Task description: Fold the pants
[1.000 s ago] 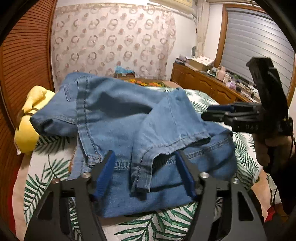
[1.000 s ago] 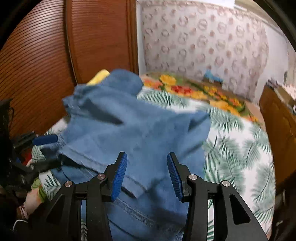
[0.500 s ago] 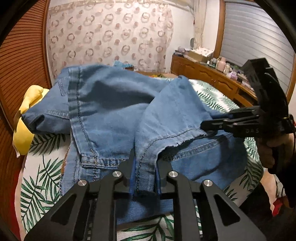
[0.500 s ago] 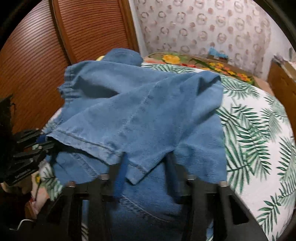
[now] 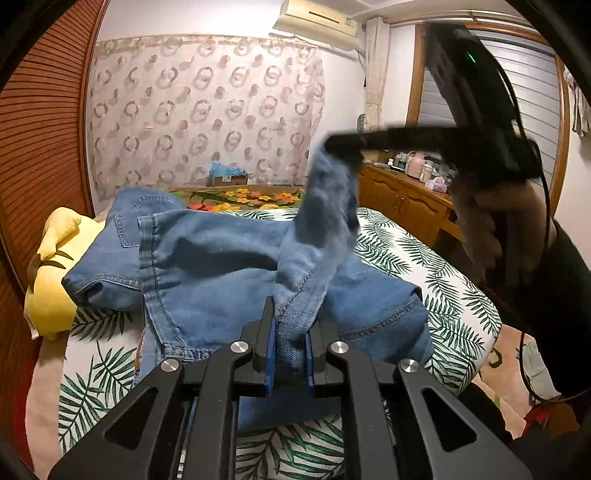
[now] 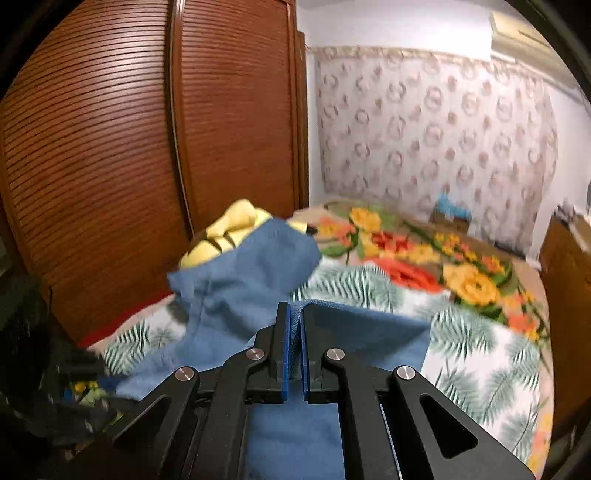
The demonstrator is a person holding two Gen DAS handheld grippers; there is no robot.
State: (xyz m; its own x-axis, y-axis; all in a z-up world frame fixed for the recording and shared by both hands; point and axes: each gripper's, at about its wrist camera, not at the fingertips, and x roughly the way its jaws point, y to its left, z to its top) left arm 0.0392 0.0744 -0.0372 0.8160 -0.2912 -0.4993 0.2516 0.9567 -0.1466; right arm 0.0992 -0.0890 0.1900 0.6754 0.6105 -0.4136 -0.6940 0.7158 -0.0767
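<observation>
Since the earlier frame both grippers, left [image 5: 289, 341] and right [image 6: 295, 347], have clamped the jeans [image 5: 207, 258] hem and lifted it toward 12 o'clock; folding barely begun.

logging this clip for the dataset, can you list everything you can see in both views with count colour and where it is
jeans: 1, blue denim, on the bed, hem lifted by both tools
bedspread: 1, white with green palm leaves, under the jeans
floral blanket: 1, orange and yellow flowers, far end of the bed
yellow cloth: 1, yellow, beside the jeans near the wardrobe
wardrobe: 1, brown slatted doors, beside the bed
patterned curtain: 1, pale with ring motifs, back wall
wooden dresser: 1, brown, cluttered top, far side of the bed
air conditioner: 1, white, high on the wall
left tool: 1, black with blue pads, shut on denim
right tool: 1, black with blue pads, shut on denim, raised
</observation>
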